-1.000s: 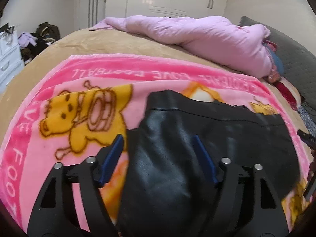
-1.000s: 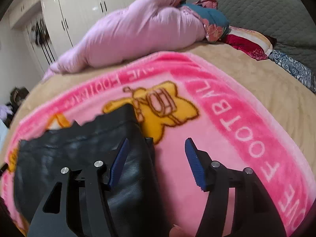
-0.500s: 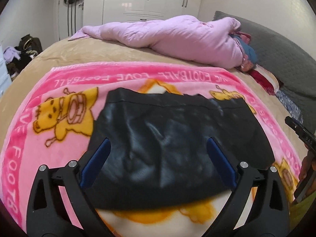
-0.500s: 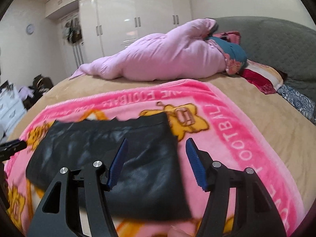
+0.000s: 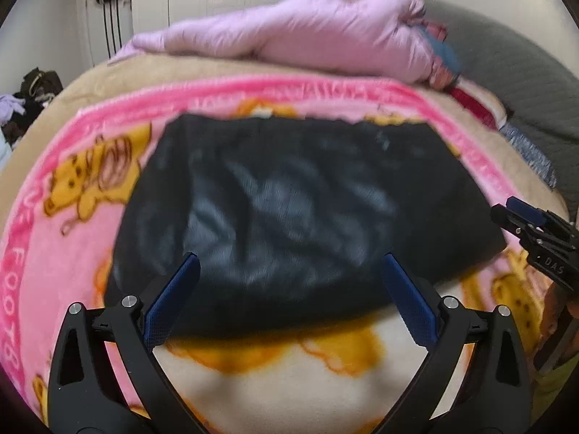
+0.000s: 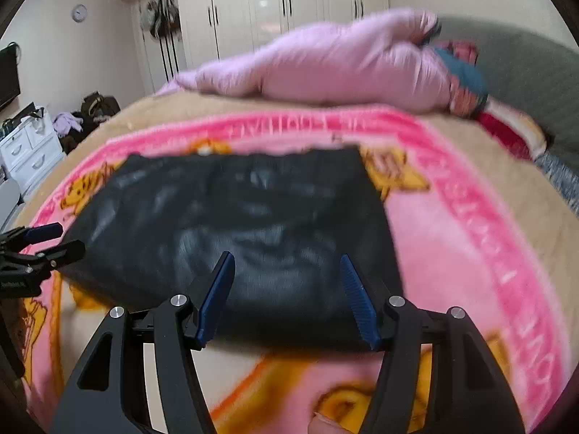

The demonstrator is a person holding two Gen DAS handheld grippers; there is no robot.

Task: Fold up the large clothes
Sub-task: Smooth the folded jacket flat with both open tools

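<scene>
A black, shiny garment (image 5: 296,199) lies folded into a wide rectangle on the pink cartoon blanket (image 5: 68,253). In the right wrist view the garment (image 6: 246,224) fills the middle. My left gripper (image 5: 289,258) hovers over its near edge with jaws wide and still opening, nothing between the pads. My right gripper (image 6: 286,256) hangs open above the near edge too, holding nothing. The right gripper (image 5: 521,217) also shows beside the garment's right corner, and the left gripper (image 6: 43,242) beside its left corner. Both views are blurred.
A rumpled pink duvet (image 5: 307,29) lies across the far side of the bed by the grey headboard (image 5: 524,83). White wardrobes (image 6: 275,11) line the back wall. A white drawer chest (image 6: 29,148) and heaped clothes (image 6: 83,115) stand at the left.
Both grippers drew back from the garment's side edges toward its near middle. The left jaws spread wider and let go of the cloth. The garment now lies flat and whole in view.
</scene>
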